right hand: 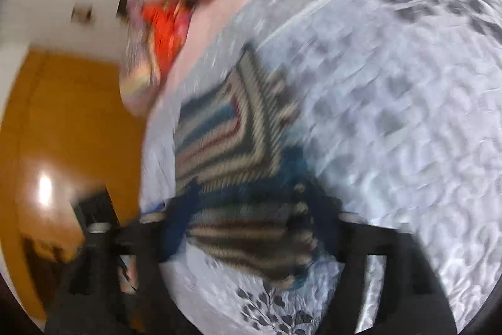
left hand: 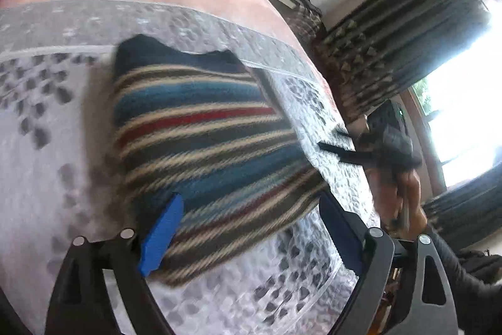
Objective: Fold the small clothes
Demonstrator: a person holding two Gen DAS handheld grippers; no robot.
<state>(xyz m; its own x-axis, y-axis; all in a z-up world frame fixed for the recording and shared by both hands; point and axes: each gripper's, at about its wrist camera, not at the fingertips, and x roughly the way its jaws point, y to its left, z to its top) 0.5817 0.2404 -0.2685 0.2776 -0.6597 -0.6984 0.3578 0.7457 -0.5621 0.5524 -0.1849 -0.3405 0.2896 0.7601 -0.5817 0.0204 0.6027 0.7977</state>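
A folded knit garment with blue, beige, black and red stripes [left hand: 200, 146] is lying on a white quilted bedspread with grey leaf prints [left hand: 47, 146], toward its right edge. The left gripper [left hand: 248, 228] is hovering with blue-padded fingers [left hand: 161, 236] spread wide. The right gripper [right hand: 251, 228] is too blurred to tell whether it is gripping anything, its fingers standing on either side of the garment's near edge

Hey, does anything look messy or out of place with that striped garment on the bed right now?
Nothing stands out. The striped knit garment lies folded on the patterned grey bedspread, unspilled and undamaged. Both views are motion-blurred, so small wrinkles can't be judged.
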